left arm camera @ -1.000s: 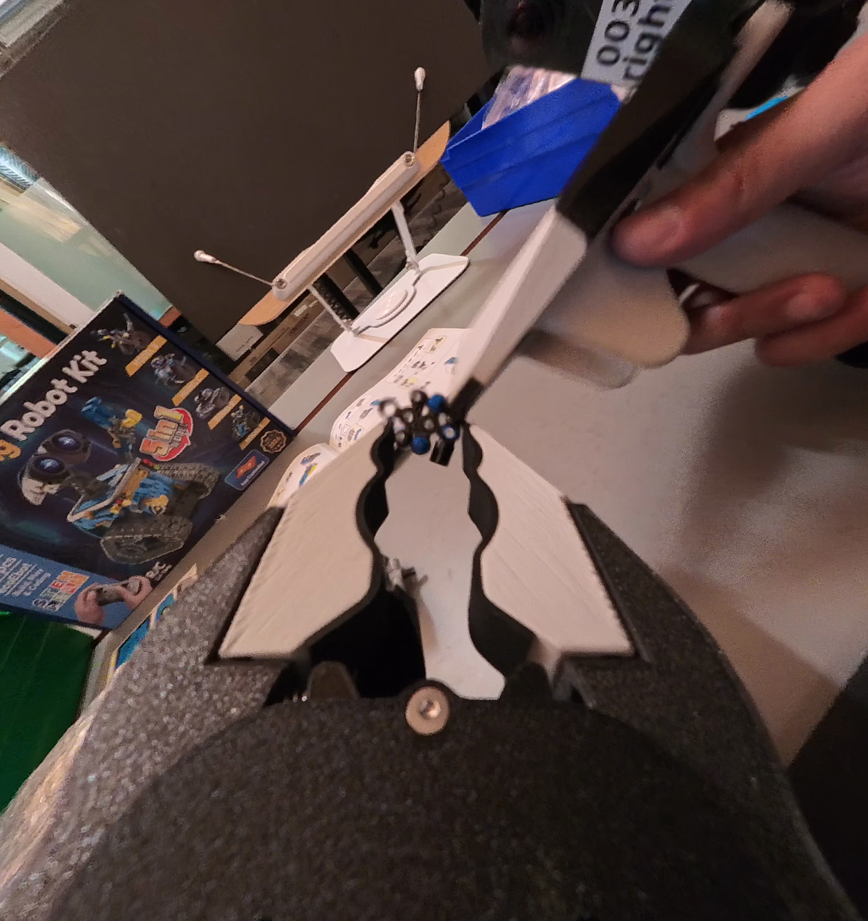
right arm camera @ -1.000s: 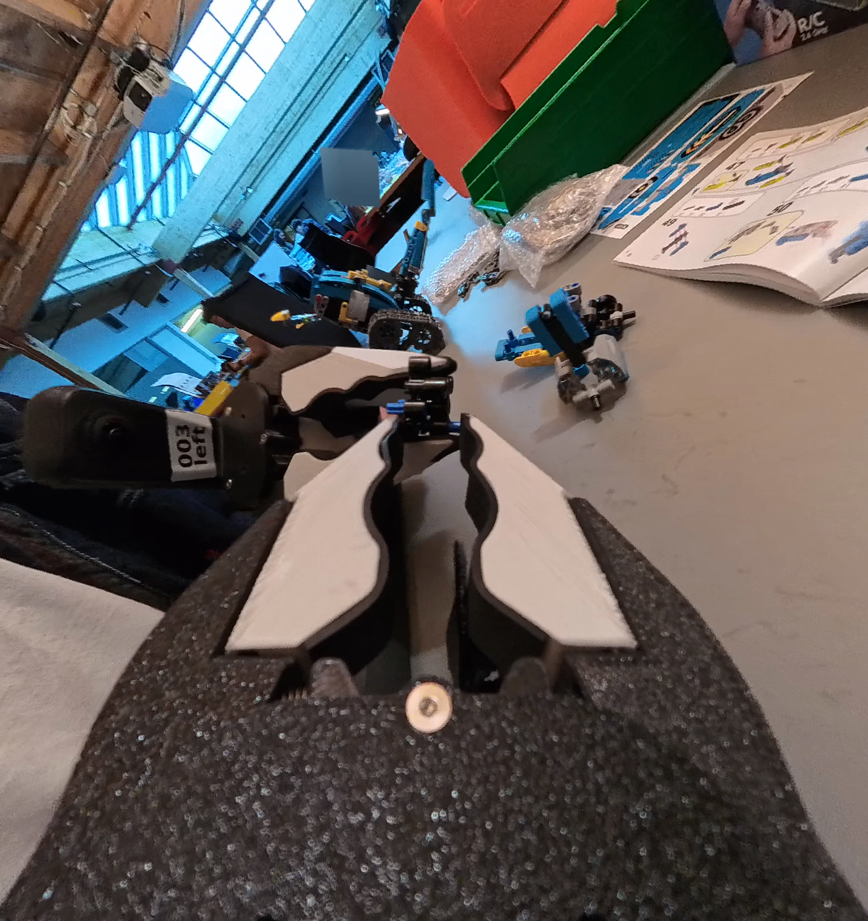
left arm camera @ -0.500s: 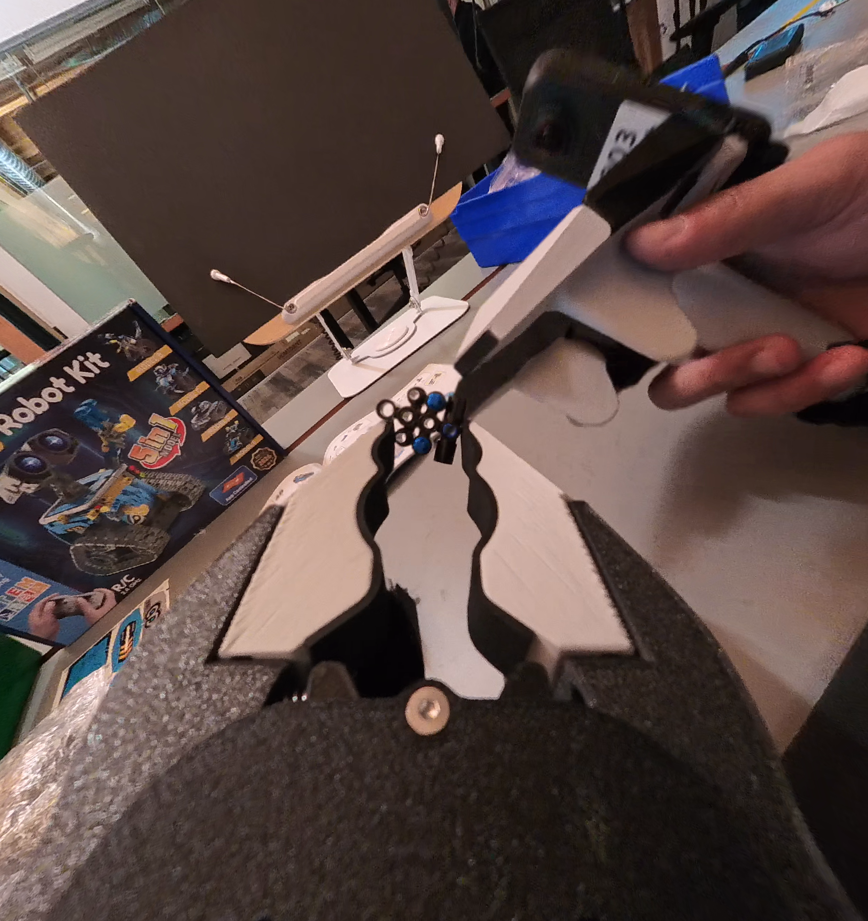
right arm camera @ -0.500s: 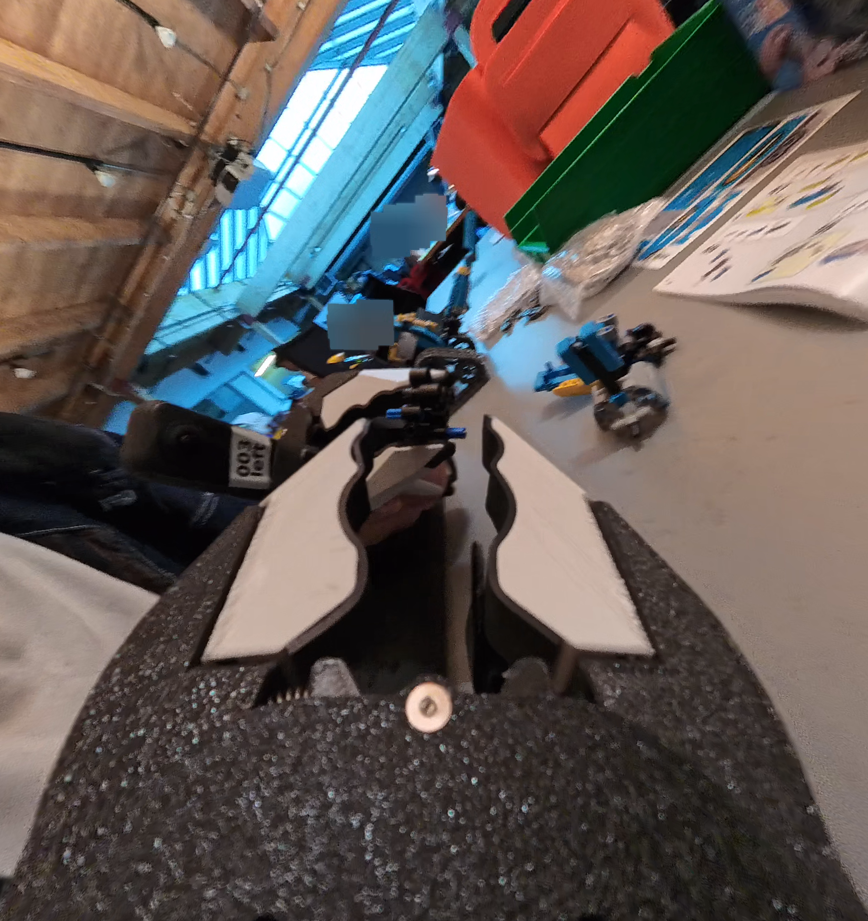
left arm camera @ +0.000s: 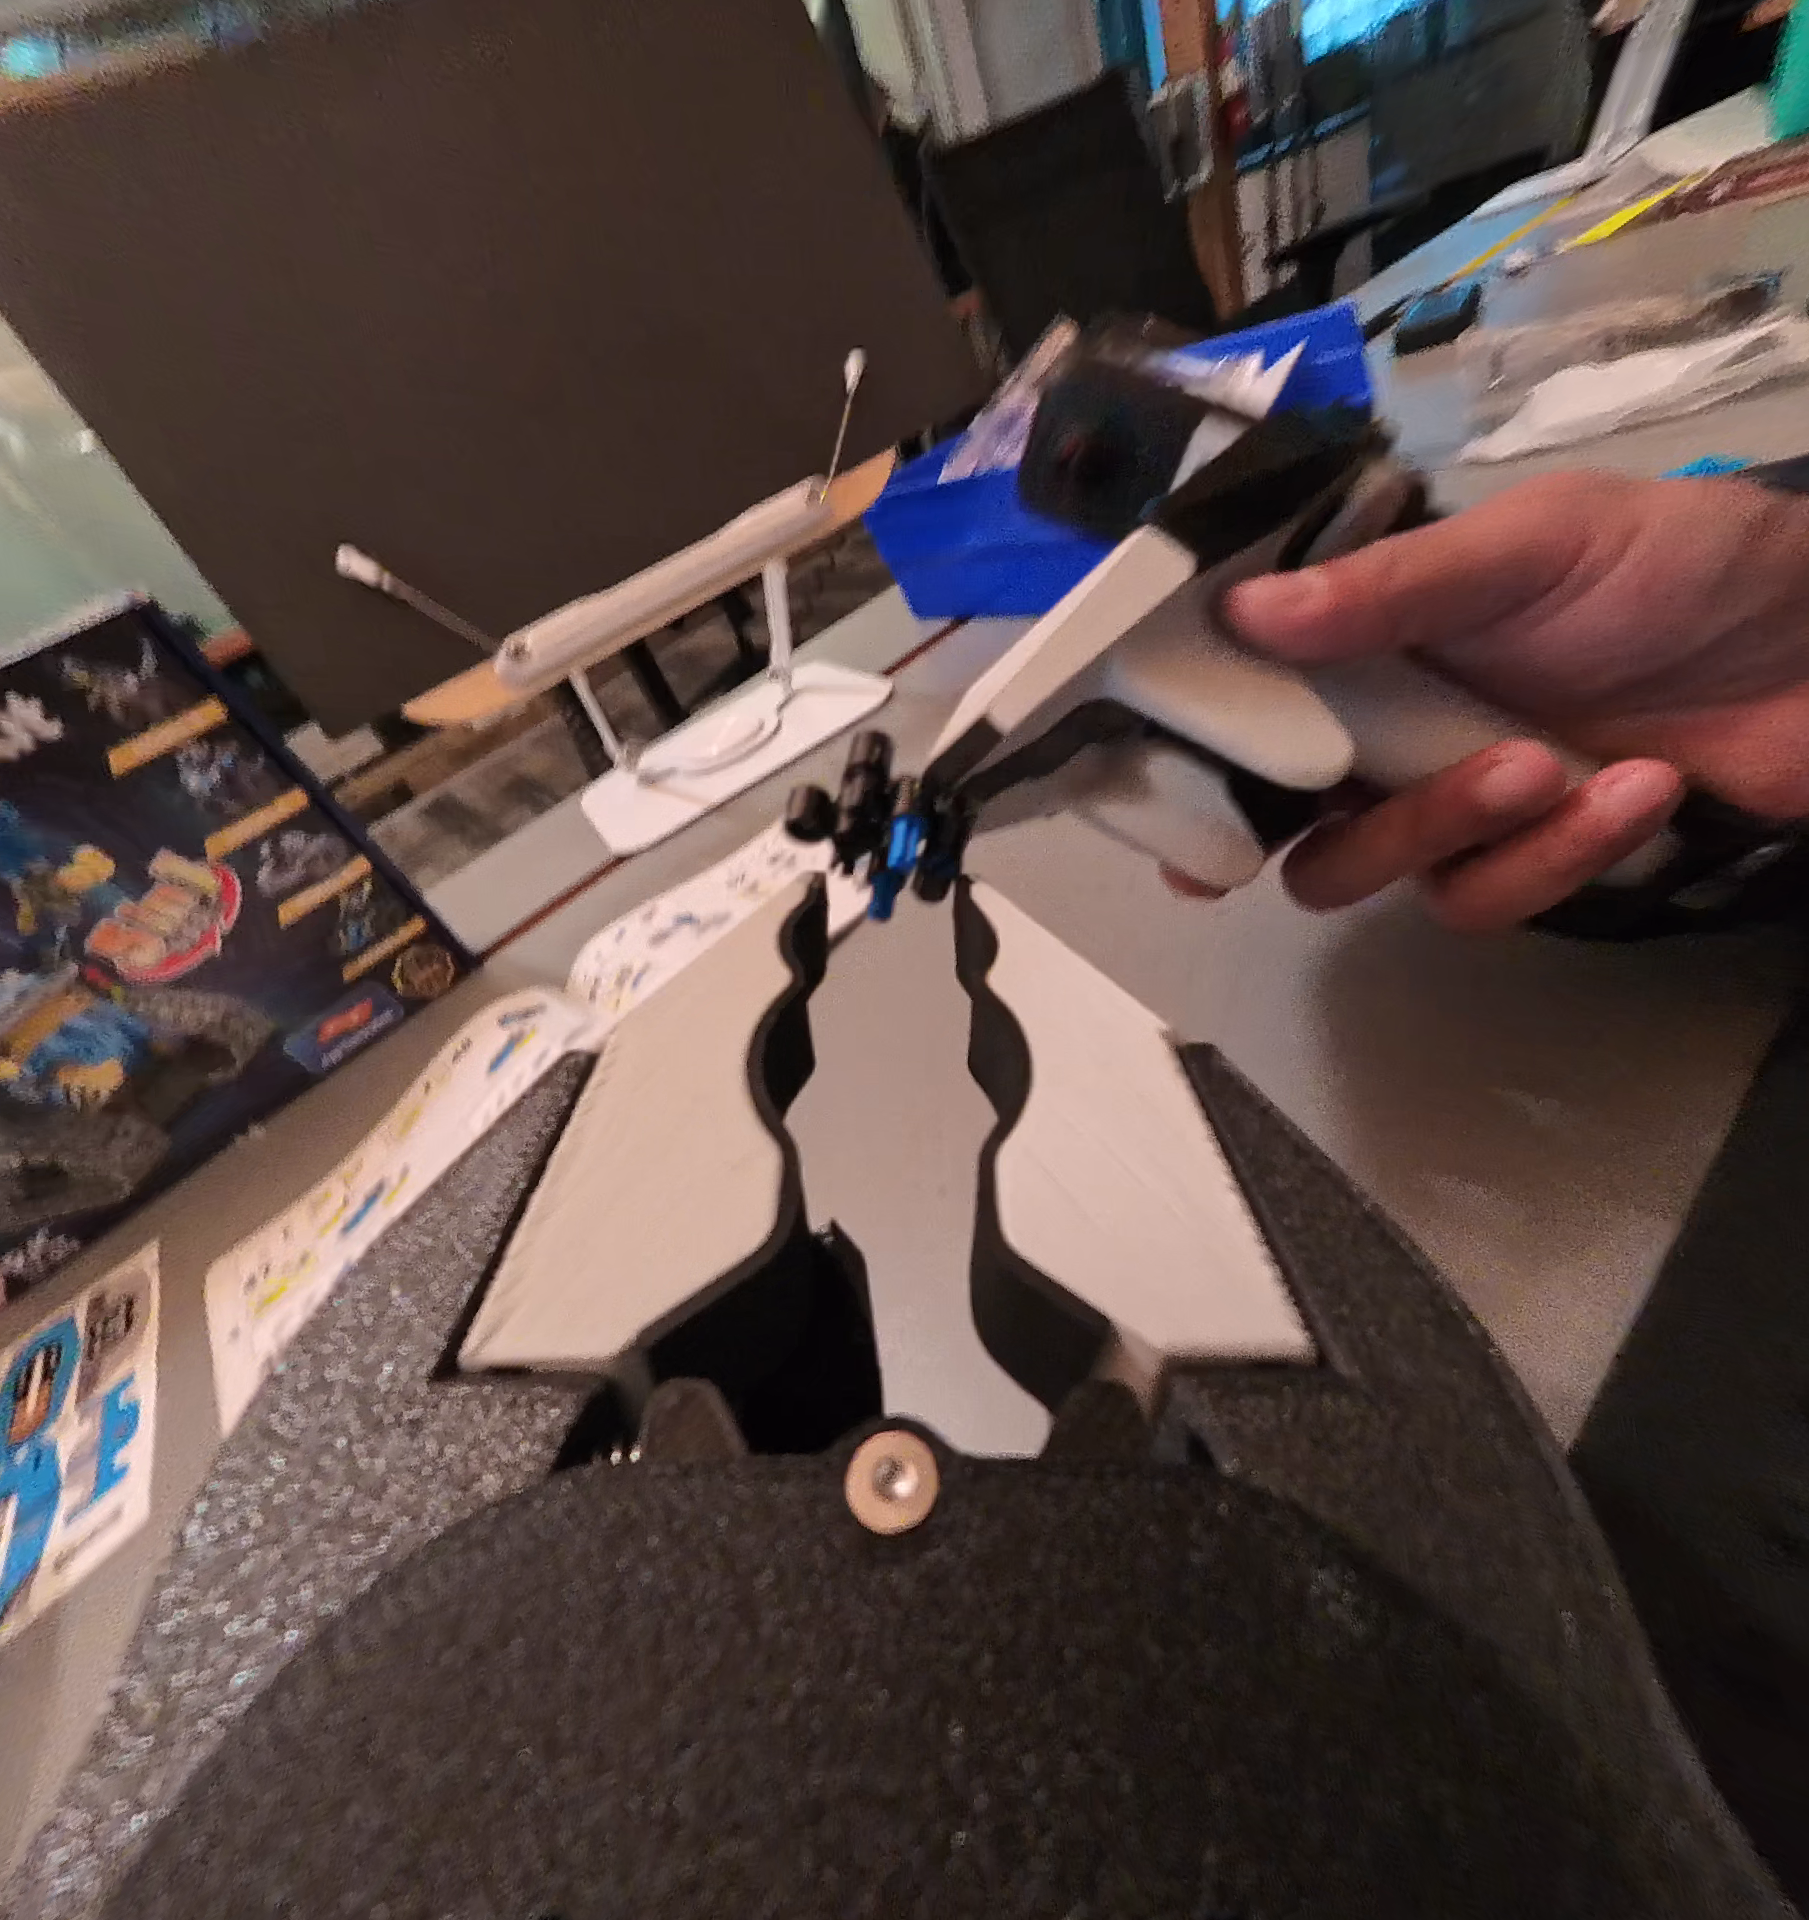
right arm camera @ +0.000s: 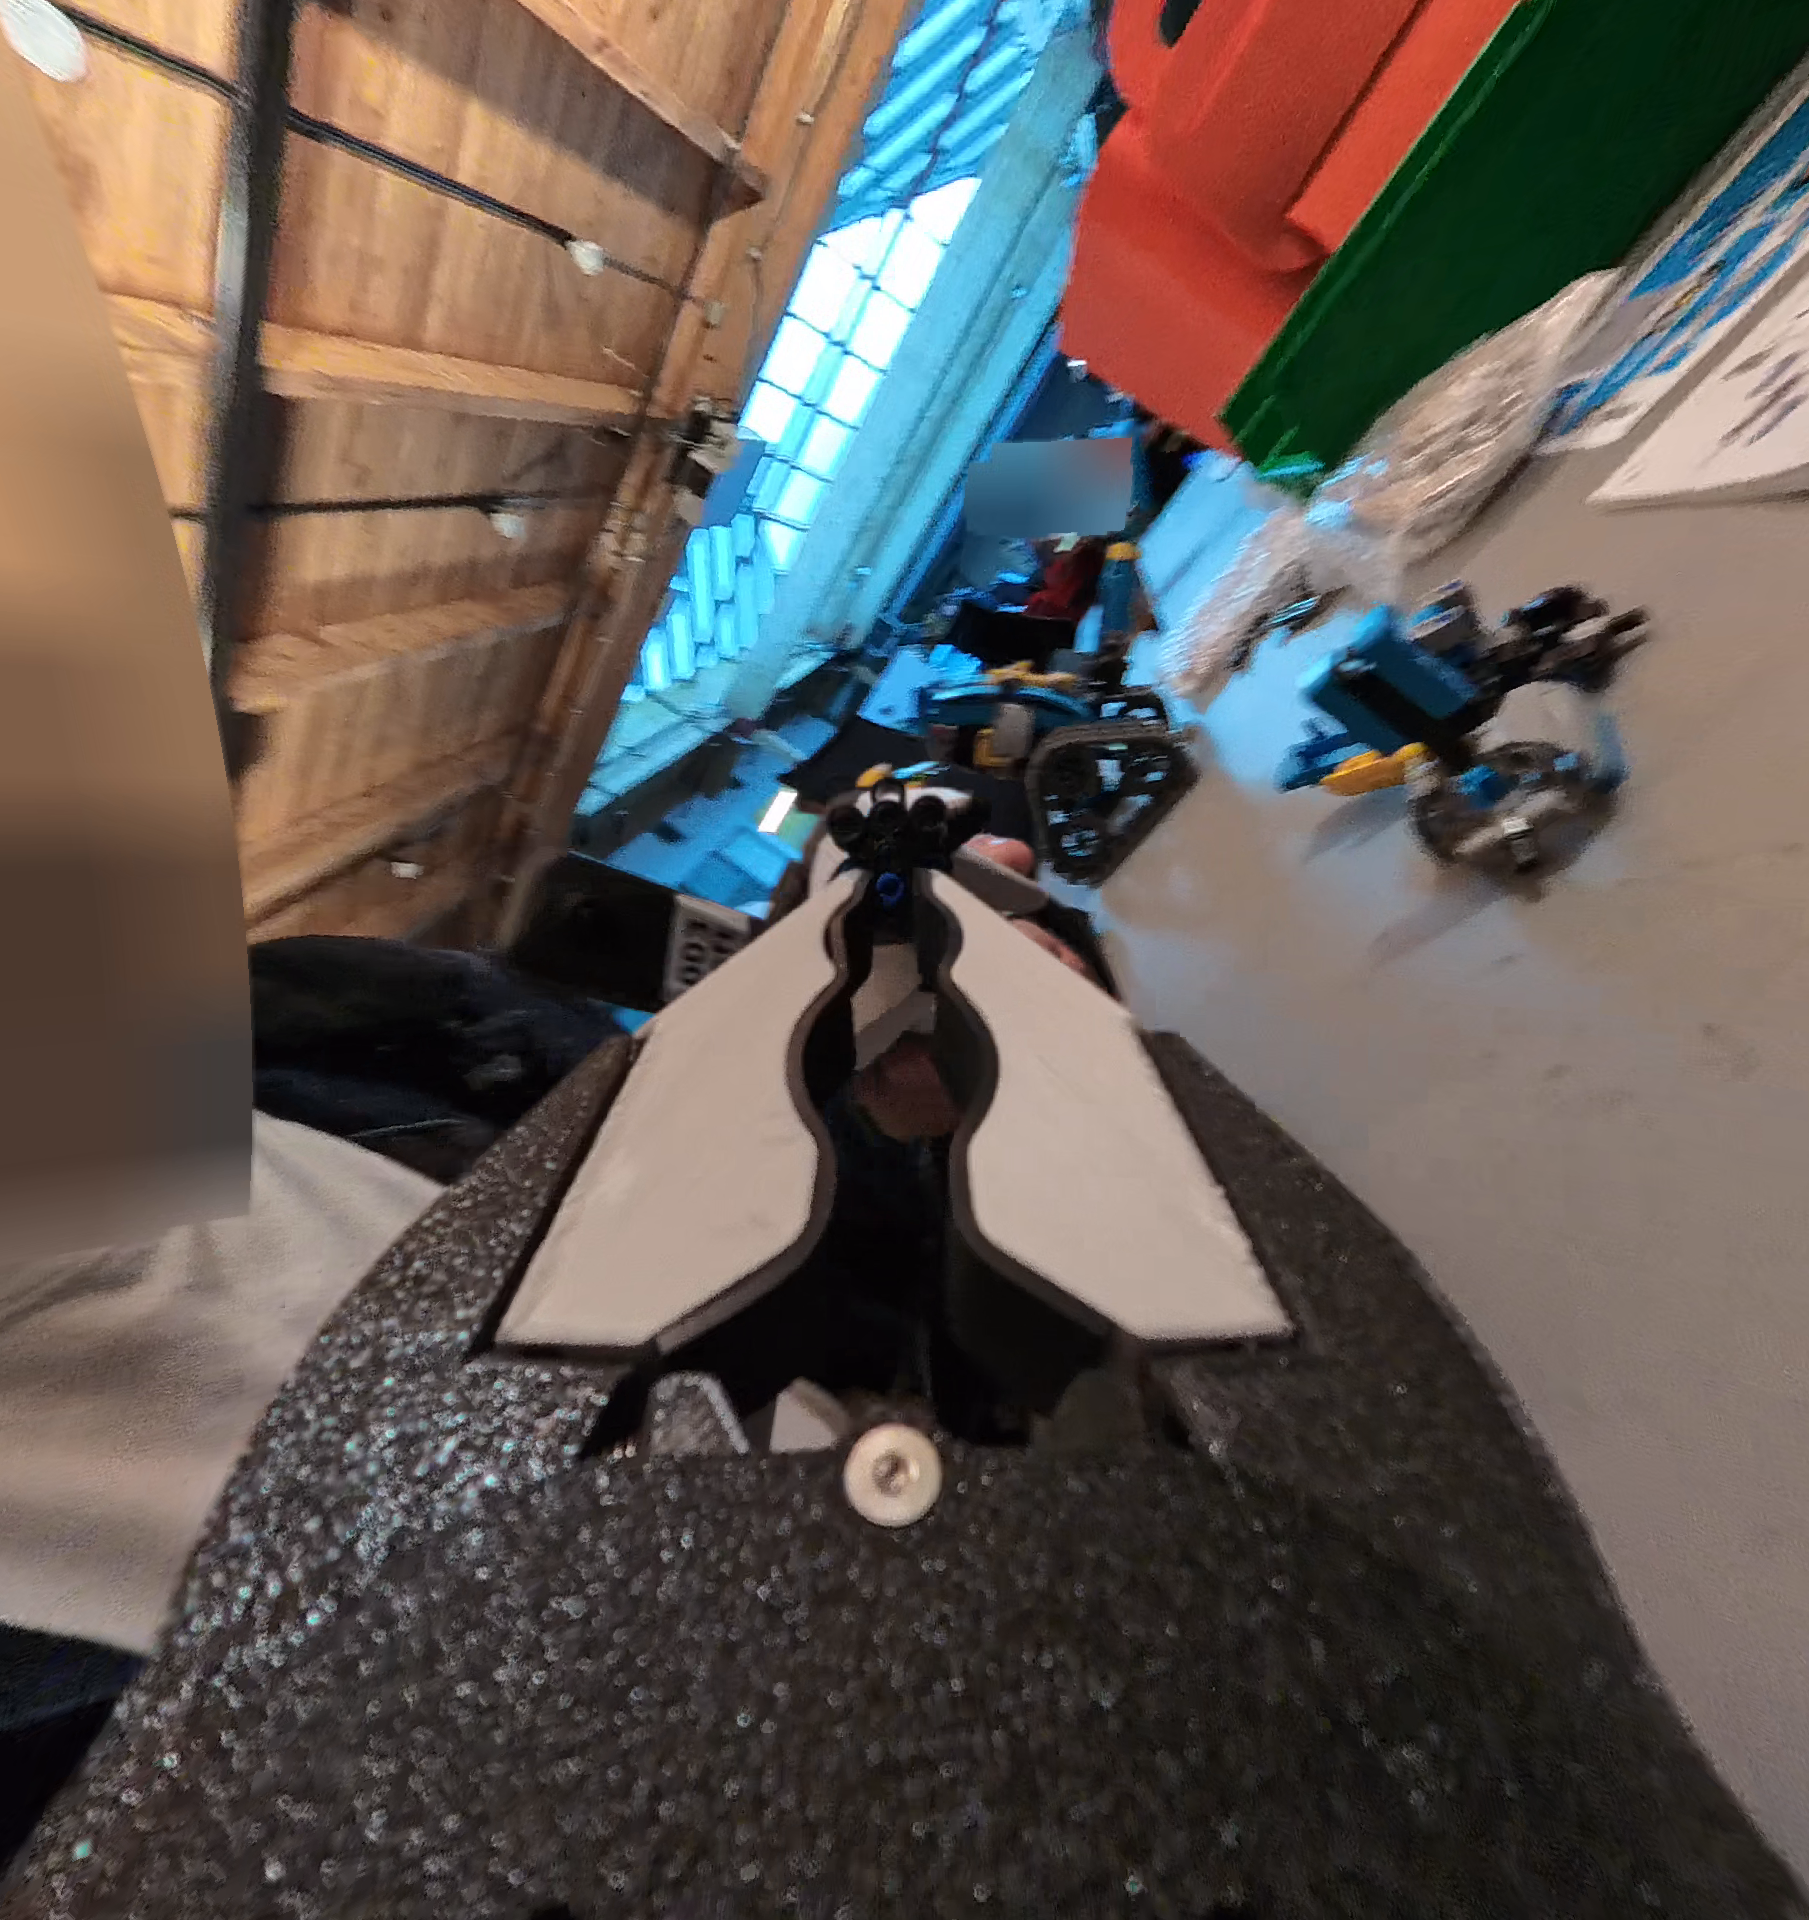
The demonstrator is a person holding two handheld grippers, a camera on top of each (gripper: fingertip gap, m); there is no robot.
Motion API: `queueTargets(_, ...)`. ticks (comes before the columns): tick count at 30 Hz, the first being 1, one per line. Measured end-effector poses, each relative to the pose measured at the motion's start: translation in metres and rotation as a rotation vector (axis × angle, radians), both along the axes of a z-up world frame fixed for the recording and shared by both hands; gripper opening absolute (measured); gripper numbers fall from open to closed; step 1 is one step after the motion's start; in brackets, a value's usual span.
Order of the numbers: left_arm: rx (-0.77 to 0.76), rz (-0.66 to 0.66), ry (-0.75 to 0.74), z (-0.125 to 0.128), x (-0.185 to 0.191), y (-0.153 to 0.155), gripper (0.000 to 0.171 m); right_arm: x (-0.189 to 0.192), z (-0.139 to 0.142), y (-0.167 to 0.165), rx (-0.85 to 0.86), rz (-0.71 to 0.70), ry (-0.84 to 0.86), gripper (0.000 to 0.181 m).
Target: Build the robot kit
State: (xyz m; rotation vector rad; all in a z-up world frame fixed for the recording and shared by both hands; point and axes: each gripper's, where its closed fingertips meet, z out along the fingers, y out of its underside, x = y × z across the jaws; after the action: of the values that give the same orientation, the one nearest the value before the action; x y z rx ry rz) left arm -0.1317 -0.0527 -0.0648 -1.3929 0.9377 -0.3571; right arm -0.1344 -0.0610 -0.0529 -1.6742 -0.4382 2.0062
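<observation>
A small black piece with blue pins (left arm camera: 858,805) is held in the air above the grey table (left arm camera: 1399,1091). My left gripper (left arm camera: 887,899) pinches its lower end at the very fingertips, with the jaws a narrow gap apart. My right gripper (left arm camera: 947,816), held by a hand (left arm camera: 1554,644), comes in from the right and meets the same piece. In the right wrist view the right gripper (right arm camera: 892,894) is nearly closed on the piece (right arm camera: 895,821), whose ring holes face the camera. The left gripper's fingers are mostly hidden behind it, and only its camera housing (right arm camera: 609,925) shows.
A robot kit box (left arm camera: 152,914), an open instruction booklet (left arm camera: 671,935), a white stand with a rod (left arm camera: 692,582) and a blue bin (left arm camera: 983,530) lie beyond. A tracked model (right arm camera: 1097,769), a blue-and-yellow sub-assembly (right arm camera: 1451,727), plastic bags (right arm camera: 1399,499) and green and orange bins (right arm camera: 1554,208) stand on the table. The grippers are tip to tip, or close to it.
My right gripper opened half a second ago and has now closed on the piece. The piece has turned and sits slightly farther out at the left fingertips. Both views have swung.
</observation>
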Motion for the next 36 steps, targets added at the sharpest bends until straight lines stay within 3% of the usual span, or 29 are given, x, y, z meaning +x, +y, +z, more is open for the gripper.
queueTargets(2,-0.088,0.041,0.017,-0.014,-0.004,0.011,0.030,0.010,-0.013,0.017,0.066,-0.121,-0.146,0.006)
queueTargets(5,-0.263,0.046,0.029,-0.038,-0.006,0.022,0.034,0.043,-0.054,0.049,0.254,-0.336,-0.573,0.006)
queueTargets(8,-0.344,0.037,0.026,-0.049,-0.006,0.024,0.034,0.075,-0.104,0.061,0.432,-0.364,-1.057,0.007)
queueTargets(10,-0.346,0.037,0.028,-0.050,-0.006,0.025,0.034,0.079,-0.116,0.057,0.446,-0.339,-1.152,0.007)
queueTargets(16,-0.318,0.035,0.082,-0.055,-0.002,0.022,0.034,0.076,-0.123,0.054,0.438,-0.327,-1.184,0.007)
queueTargets(24,-0.352,0.032,0.091,-0.061,-0.002,0.023,0.034,0.039,-0.113,0.025,0.341,-0.168,-0.942,0.017)
queueTargets(31,-0.386,-0.021,0.153,-0.074,0.006,0.016,0.030,0.053,-0.098,0.021,0.509,-0.189,-0.908,0.024)
queueTargets(36,-0.380,-0.041,0.191,-0.079,0.010,0.012,0.027,0.045,-0.113,0.010,0.516,-0.105,-0.961,0.025)
